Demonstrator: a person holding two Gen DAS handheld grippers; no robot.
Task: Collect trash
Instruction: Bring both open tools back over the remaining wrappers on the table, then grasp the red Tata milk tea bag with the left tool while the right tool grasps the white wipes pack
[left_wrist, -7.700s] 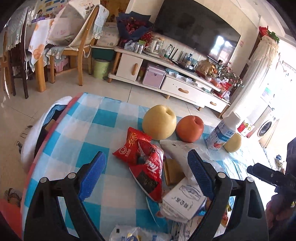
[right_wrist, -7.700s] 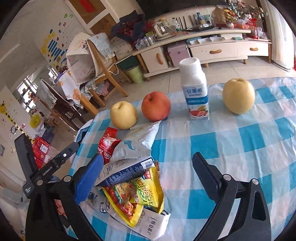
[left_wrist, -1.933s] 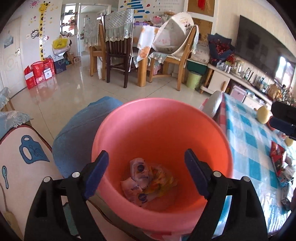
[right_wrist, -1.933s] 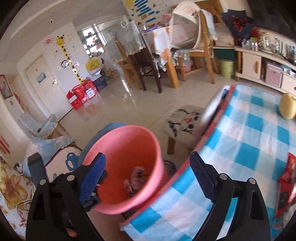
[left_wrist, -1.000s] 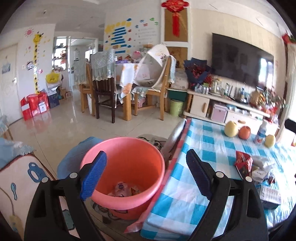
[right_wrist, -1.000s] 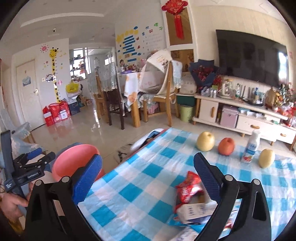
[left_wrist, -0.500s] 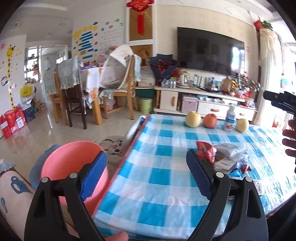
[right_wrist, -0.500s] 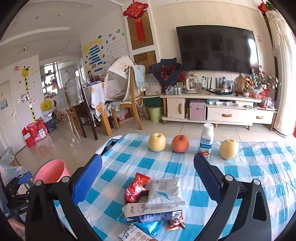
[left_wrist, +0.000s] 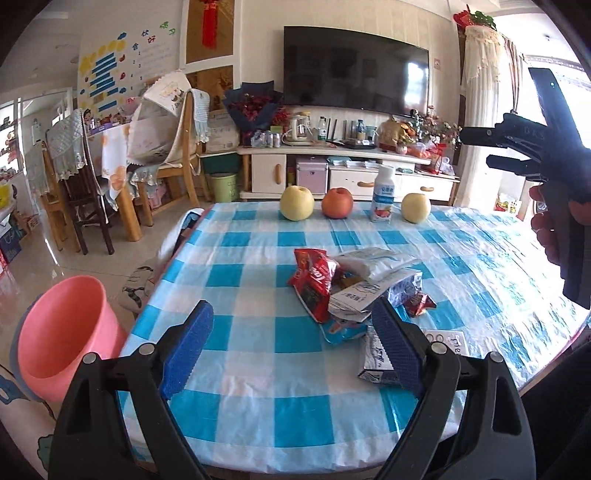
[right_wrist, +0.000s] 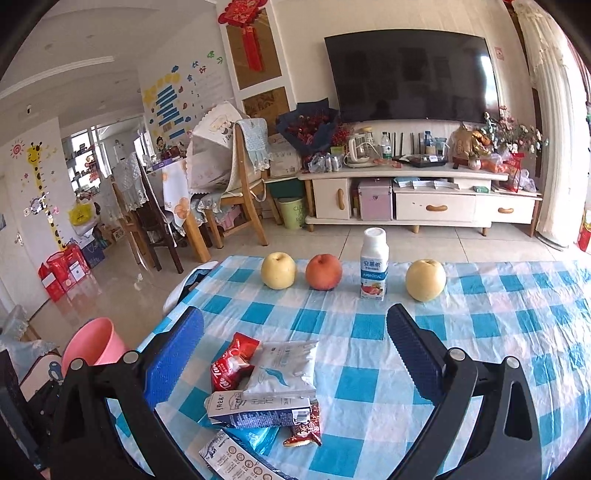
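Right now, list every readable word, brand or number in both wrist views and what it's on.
"AMBROSIAL", under Chinese characters too small to read: white drink bottle.
"Tea", partly creased: red snack wrapper.
"DKS", faint: right gripper's black body.
Carton, flat packet, wall chart: print too small or blurred.

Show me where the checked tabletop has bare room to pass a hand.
Bare: the strip between the fruit row and the wrapper pile, and everything right of the pile. Crowded: the pile itself, at the near edge.
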